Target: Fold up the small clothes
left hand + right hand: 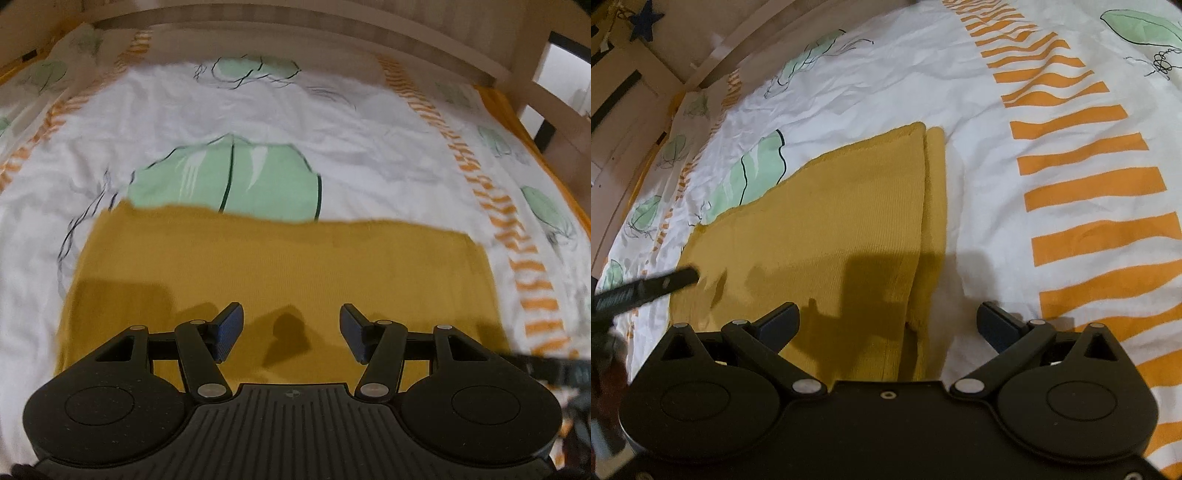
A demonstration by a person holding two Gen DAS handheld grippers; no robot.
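A mustard-yellow knitted garment [280, 266] lies flat on the bed cover, folded into a rough rectangle. In the right wrist view the same garment [827, 229] shows a folded layer with a narrow strip sticking out along its right edge. My left gripper [291, 328] hovers over the garment's near part, jaws apart with nothing between them. My right gripper [888, 325] stands open over the garment's right edge, its jaws wide and straddling cloth and sheet without pressing. A finger of the left gripper [657, 284] reaches in from the left over the garment's left side.
The white bed cover [332, 122] carries green leaf prints and orange striped bands [1082, 177]. A wooden bed frame [480, 40] runs along the far side and right. Wooden furniture [624, 99] stands beyond the bed at upper left.
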